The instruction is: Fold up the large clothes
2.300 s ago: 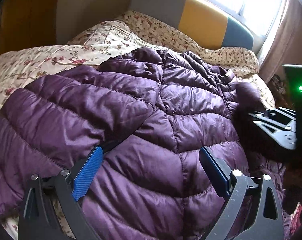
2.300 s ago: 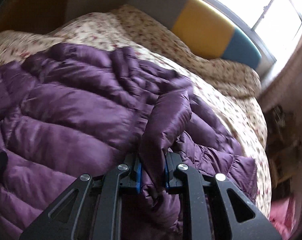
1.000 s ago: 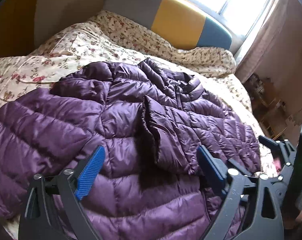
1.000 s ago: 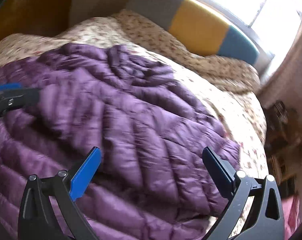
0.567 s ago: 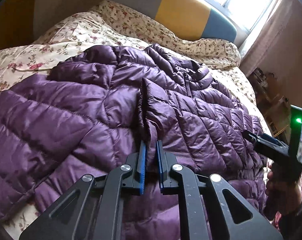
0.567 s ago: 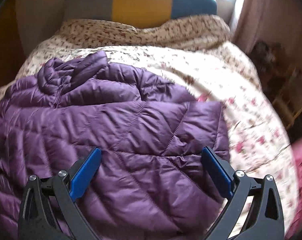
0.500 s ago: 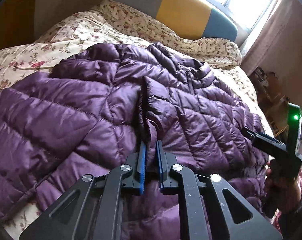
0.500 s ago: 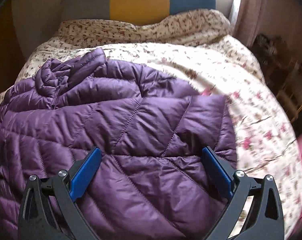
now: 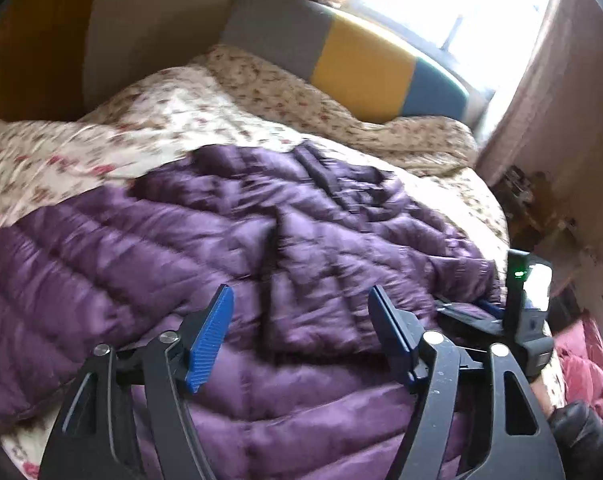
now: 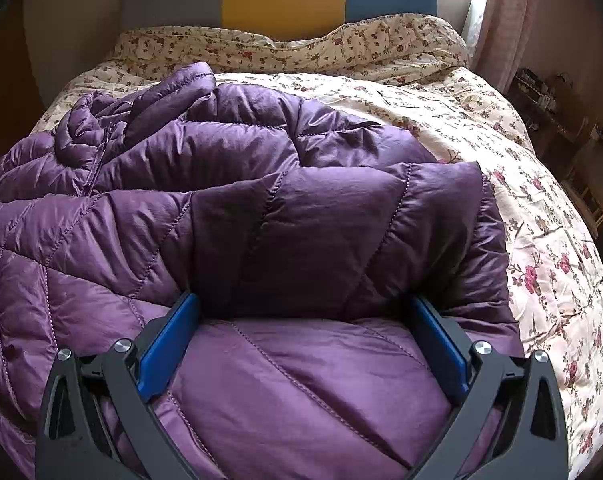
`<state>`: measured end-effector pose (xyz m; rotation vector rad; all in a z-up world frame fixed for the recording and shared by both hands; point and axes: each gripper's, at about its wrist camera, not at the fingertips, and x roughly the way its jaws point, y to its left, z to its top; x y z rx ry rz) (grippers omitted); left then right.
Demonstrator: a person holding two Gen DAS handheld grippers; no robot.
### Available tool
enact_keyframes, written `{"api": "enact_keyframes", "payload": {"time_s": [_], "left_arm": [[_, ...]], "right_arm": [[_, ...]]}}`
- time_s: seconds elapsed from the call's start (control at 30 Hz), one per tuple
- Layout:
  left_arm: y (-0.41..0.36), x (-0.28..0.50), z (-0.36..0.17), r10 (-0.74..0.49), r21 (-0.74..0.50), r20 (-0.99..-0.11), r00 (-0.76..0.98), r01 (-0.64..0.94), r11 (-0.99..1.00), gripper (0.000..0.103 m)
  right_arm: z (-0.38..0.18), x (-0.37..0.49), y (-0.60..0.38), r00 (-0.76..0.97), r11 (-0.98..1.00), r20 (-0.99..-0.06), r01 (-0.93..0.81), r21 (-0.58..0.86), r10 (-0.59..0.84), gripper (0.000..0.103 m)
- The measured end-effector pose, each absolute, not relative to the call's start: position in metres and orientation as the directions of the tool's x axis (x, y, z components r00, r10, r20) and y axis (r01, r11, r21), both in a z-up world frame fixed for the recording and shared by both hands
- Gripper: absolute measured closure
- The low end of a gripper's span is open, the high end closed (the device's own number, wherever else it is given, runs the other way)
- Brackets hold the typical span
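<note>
A purple quilted puffer jacket (image 9: 205, 240) lies spread on the floral bedspread (image 9: 101, 148), with one sleeve folded across its middle. My left gripper (image 9: 299, 320) is open and empty just above the jacket's lower part. My right gripper (image 10: 301, 332) is open, its fingers straddling a folded sleeve end of the jacket (image 10: 321, 232) and pressed against the fabric. The right gripper also shows at the right edge of the left wrist view (image 9: 477, 312), low on the jacket's right side.
A headboard (image 9: 341, 60) in grey, yellow and blue stands at the far end of the bed. A bright window and pink curtain (image 9: 541, 92) are at the right. Cluttered shelves (image 10: 561, 120) stand beyond the bed's right edge. A pink garment (image 9: 585, 364) lies at right.
My left gripper was shut on the folded sleeve and has let go and opened, pulling back. My right gripper has moved down against the jacket's right sleeve end, still open.
</note>
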<state>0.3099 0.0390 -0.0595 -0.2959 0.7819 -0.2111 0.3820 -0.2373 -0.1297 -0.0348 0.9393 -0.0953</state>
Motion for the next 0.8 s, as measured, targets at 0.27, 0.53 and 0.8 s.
{"api": "enact_keyframes", "payload": {"time_s": [0.27, 0.53, 0.8], "left_arm": [[0.009, 0.359, -0.118, -0.237, -0.258, -0.784, 0.573, 0.046, 0.965, 0.049], [0.009, 0.356, -0.123, -0.241, -0.258, -0.766, 0.596, 0.058, 0.964, 0.048], [0.058, 0.297, -0.089, -0.231, -0.362, -0.729, 0.645, -0.076, 0.929, 0.029]], "right_arm": [[-0.132, 0.381, -0.238, 0.597, 0.996, -0.797, 0.069, -0.060, -0.089, 0.002], [-0.133, 0.380, -0.239, 0.598, 0.996, -0.796, 0.069, -0.061, -0.090, 0.002], [-0.133, 0.380, -0.240, 0.602, 0.995, -0.793, 0.071, -0.066, -0.096, 0.002]]}}
